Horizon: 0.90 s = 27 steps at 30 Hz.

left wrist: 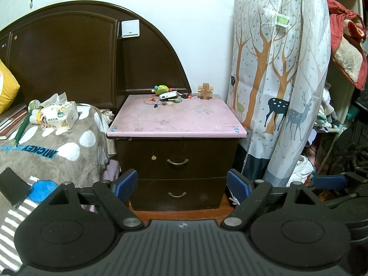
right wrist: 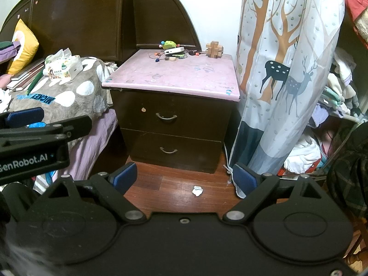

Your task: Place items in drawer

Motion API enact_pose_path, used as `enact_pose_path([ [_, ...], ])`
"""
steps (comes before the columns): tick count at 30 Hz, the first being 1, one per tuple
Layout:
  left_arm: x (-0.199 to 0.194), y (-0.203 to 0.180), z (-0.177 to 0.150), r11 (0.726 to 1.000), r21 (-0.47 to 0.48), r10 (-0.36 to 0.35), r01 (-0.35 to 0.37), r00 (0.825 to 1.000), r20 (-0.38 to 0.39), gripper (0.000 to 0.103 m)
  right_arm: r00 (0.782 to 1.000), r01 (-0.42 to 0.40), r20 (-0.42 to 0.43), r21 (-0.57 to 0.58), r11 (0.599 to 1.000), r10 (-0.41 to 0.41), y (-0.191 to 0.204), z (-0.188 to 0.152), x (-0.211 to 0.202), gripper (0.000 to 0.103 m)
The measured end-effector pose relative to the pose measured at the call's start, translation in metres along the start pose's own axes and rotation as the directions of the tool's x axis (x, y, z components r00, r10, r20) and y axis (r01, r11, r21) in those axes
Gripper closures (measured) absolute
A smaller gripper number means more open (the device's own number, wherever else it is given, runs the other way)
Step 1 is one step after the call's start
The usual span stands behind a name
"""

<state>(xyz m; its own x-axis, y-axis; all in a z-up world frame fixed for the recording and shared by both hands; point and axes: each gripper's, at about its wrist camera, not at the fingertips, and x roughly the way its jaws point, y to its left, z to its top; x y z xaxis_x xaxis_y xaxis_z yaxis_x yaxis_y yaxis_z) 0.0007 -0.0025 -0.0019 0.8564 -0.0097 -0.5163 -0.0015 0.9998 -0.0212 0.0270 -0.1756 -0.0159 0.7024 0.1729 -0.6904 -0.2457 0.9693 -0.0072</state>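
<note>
Left wrist view: we face the nightstand (left wrist: 177, 151) with nothing begun. Both drawers sit flush, the top drawer (left wrist: 177, 158) and bottom drawer (left wrist: 177, 193) each with its handle untouched. The items (left wrist: 169, 96) lie clustered at 12 o'clock on the pink surface (left wrist: 177, 119), against the headboard (left wrist: 69, 57): a green toy (left wrist: 161, 89), a white case (left wrist: 169, 95), small beads and cords, and a wooden puzzle (left wrist: 205, 91) just to their right. Our left gripper (left wrist: 181, 186) hangs low before the bottom drawer, jaws wide apart and empty. Our right gripper (right wrist: 185, 179) hovers over the floor (right wrist: 184, 191) at 6 o'clock from the nightstand, jaws likewise apart, holding nothing. We judge everything is left: opening a drawer, moving each item in, closing it.
</note>
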Motion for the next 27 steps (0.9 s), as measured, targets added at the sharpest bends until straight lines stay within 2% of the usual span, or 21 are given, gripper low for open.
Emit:
enact_pose_path([
  [27,0.0030,-0.0016,0.0013,1.000,0.005,-0.004,0.004,1.000,-0.007,0.018,1.000,-0.004,-0.004,-0.002,1.000,0.004,-0.0038,0.0012,0.0021,0.011],
])
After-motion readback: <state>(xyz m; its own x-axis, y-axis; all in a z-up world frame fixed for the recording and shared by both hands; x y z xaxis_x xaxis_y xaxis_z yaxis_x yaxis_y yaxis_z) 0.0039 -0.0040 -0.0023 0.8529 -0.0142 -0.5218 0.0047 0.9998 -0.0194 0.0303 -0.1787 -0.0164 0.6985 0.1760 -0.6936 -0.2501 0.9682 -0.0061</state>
